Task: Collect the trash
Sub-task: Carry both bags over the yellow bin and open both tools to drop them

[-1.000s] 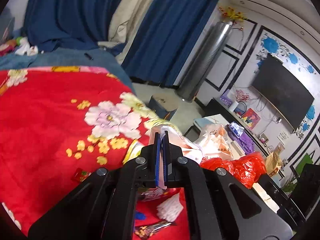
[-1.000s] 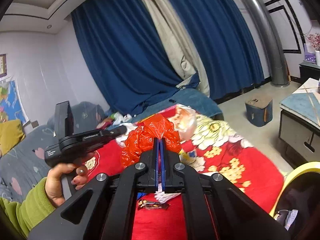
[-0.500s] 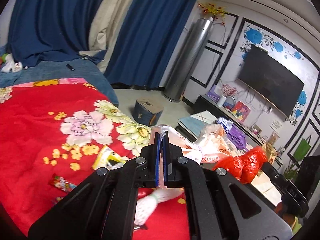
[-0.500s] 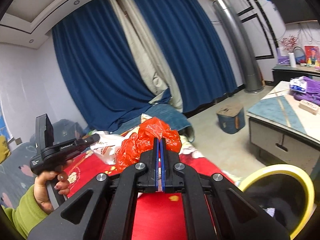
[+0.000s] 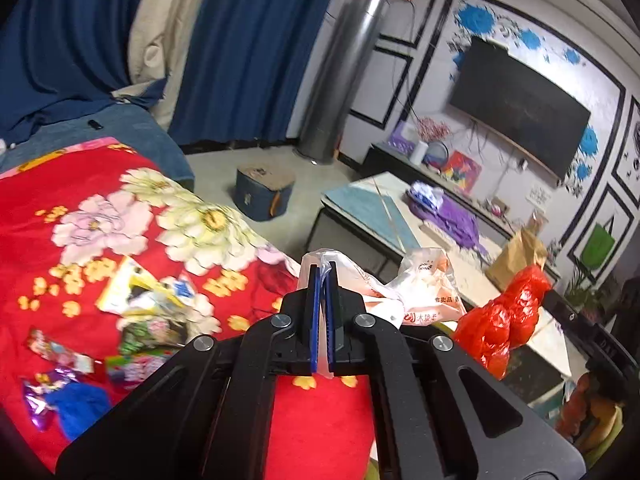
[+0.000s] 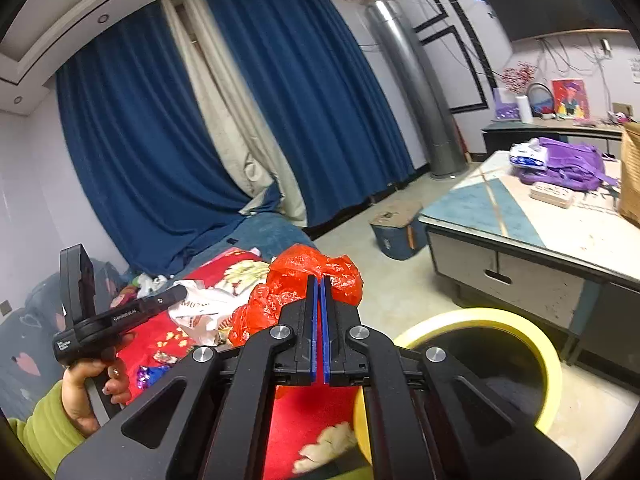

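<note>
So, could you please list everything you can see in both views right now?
red bag: one, red plastic, pinched in the right gripper
white bag: one, white with orange print, pinched in the left gripper
wrappers: several, mixed colours, scattered on the blanket
blanket: one, red with flowers, under the wrappers
bin: one, yellow rim, dark inside, on the floor by the blanket
box: one, blue, on the floor near the curtains
curtains: blue and beige, back wall
low table: one, pale top, holding a purple backpack
television: one, black, on the wall
left gripper: shut on the white bag
right gripper: shut on the red bag
</note>
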A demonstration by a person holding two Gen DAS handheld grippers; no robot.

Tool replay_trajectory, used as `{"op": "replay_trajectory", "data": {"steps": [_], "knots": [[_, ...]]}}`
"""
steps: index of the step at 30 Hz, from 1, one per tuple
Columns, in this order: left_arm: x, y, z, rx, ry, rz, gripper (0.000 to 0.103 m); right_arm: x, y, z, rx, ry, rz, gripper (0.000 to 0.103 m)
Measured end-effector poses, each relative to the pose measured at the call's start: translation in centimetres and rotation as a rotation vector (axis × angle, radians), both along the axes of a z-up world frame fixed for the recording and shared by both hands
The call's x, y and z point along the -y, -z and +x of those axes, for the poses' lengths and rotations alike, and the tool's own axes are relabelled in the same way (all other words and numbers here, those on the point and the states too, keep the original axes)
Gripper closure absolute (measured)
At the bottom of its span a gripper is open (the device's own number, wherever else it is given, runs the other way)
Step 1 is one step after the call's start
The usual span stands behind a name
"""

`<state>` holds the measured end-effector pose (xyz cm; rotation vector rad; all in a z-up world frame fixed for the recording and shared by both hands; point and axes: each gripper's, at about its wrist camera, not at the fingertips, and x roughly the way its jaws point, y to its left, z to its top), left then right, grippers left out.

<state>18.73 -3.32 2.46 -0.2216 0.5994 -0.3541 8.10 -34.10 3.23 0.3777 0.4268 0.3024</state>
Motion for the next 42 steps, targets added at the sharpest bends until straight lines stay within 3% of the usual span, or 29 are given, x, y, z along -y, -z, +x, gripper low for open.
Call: {"op": "replay_trajectory", "data": {"steps": [20, 26, 32, 42], "knots": [[11.3, 6.4, -0.5, -0.073, 0.203, 0.185, 0.103, 7.6, 2.5, -1.7, -0.066, 0.211, 0.056, 0.101], [13.5, 8.5, -1.0, -0.106, 0.255, 0.216, 0.103, 8.8, 3.5, -1.3, -0.096, 0.259, 0.070, 0.101], [15.8, 9.9, -1.6, -0.124, 0.312, 0.238, 0.103, 8.8, 4.9, -0.5, -0.147, 0.291, 0.020, 0.101], [17.8, 11.5, -1.5, -0.148, 0.372, 0.244, 0.103, 8.7, 7.5, 1.1, -0.232, 0.286, -0.002, 0.101]]}}
